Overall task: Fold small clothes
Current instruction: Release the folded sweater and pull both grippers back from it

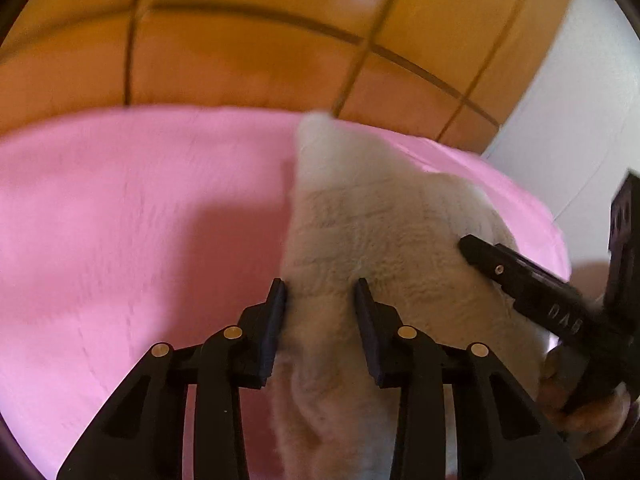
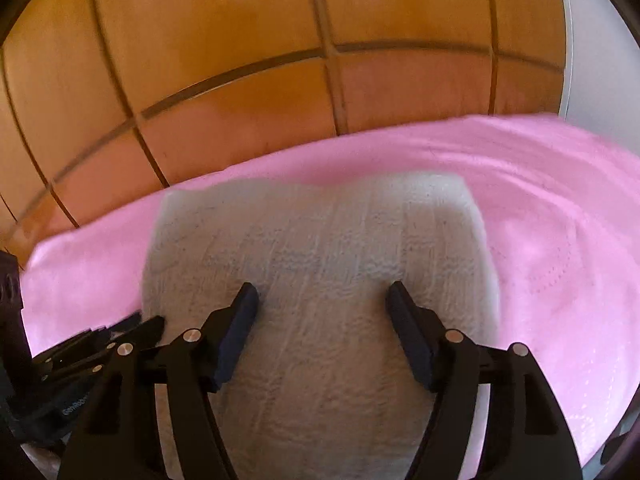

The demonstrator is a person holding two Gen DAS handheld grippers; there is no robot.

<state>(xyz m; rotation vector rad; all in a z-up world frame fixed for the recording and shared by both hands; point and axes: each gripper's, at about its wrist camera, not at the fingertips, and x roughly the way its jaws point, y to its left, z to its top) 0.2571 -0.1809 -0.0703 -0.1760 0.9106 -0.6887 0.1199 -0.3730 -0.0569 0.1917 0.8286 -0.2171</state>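
Note:
A small cream fleece garment (image 1: pixel 384 240) lies on a pink cloth (image 1: pixel 120 220). In the left wrist view my left gripper (image 1: pixel 320 292) has its jaws apart, with the garment's left edge bunched up between them. My right gripper's fingers (image 1: pixel 492 260) reach onto the garment from the right. In the right wrist view the garment (image 2: pixel 320 240) lies folded and flat on the pink cloth (image 2: pixel 540 200), and my right gripper (image 2: pixel 322 294) is wide open just above it. My left gripper's fingers (image 2: pixel 132 330) show at the garment's left edge.
Orange wooden panelling (image 2: pixel 240 40) with dark grooves stands behind the pink cloth. A white wall (image 1: pixel 580 80) is at the right. The person's hand (image 1: pixel 580 400) holds the right gripper at the lower right of the left wrist view.

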